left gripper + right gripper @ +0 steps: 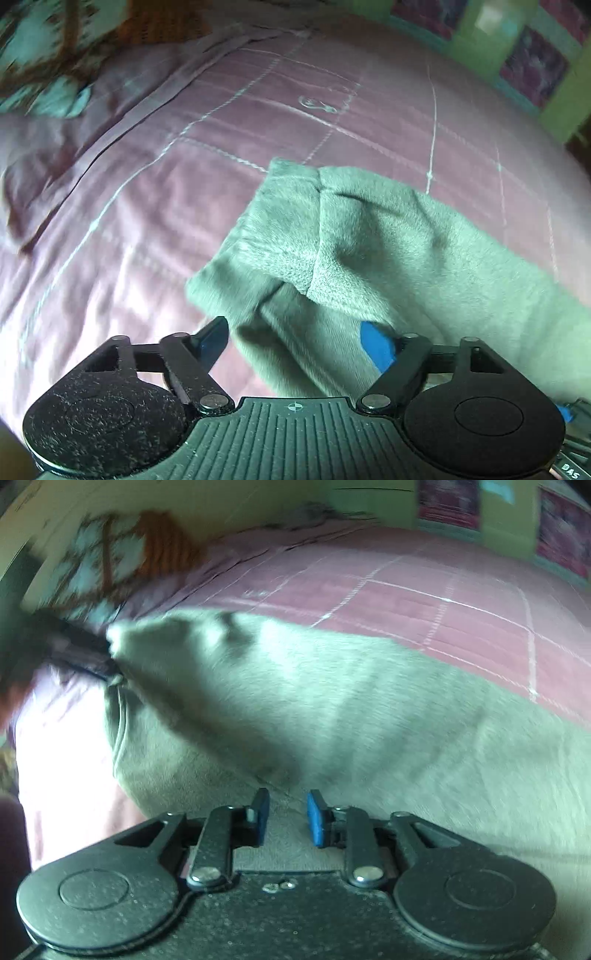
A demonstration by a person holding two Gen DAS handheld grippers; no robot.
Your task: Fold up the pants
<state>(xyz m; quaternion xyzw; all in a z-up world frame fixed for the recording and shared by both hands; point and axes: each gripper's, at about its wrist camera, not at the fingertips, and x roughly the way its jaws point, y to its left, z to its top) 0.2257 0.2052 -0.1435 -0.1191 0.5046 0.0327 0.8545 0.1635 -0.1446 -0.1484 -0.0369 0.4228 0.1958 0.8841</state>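
Grey-green fleece pants [369, 240] lie on a pink quilted bedspread [221, 129], folded over with a cuffed end pointing toward the upper left. My left gripper [295, 339] is open wide just above the near edge of the pants, its blue pads [376, 347] on either side of the fabric. In the right wrist view the pants [332, 709] fill the middle. My right gripper [288, 819] hovers over them with a narrow gap between its pads and nothing held.
The bedspread [443, 602] stretches behind the pants. Patterned teal and orange pillows [44, 55] lie at the far left. A green wall with framed pictures [535, 62] stands at the back right. The bed's left edge [55, 757] drops away.
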